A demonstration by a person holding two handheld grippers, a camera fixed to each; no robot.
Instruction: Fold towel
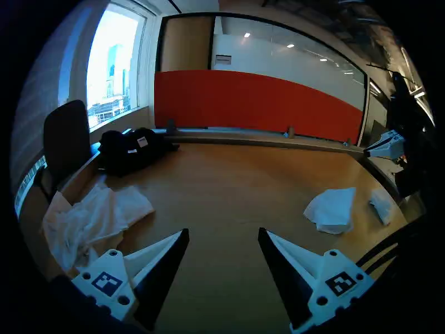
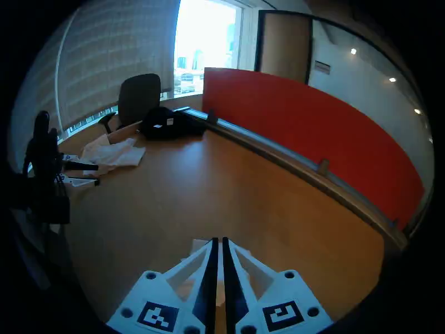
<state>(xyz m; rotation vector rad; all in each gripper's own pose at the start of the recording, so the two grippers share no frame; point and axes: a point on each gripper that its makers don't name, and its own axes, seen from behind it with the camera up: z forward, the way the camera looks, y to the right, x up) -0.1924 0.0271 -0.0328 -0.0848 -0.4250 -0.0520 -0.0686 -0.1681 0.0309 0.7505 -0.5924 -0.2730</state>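
While aimed across the wooden table (image 1: 222, 183), holds the left gripper (image 1: 222, 234) spread wide, nothing in the gap. Faces, at lower left of the left gripper view, a crumpled heap of white towels (image 1: 94, 220) at the table's edge, near a black office chair (image 1: 67, 139). Finds a black bag (image 1: 130, 150) just beyond that heap, near the left end of the red partition (image 1: 256, 103) running across the upper middle. Has, at centre right, a folded white towel (image 1: 332, 209) lying flat on the wood and, just beside it toward the right edge but apart, a smaller white cloth (image 1: 382, 205). In the right gripper view, presses the right gripper (image 2: 218, 245) almost closed at bottom centre, leaving only a thin slit between its fingers (image 2: 207, 278). Glimpses pale fabric (image 2: 196, 244) just under and behind the tips; cannot tell whether pinched or merely lying beneath. Catches, at mid left of that view, the left gripper open above the table, with the heap just beyond it and a bright window (image 2: 208, 39) at the top.
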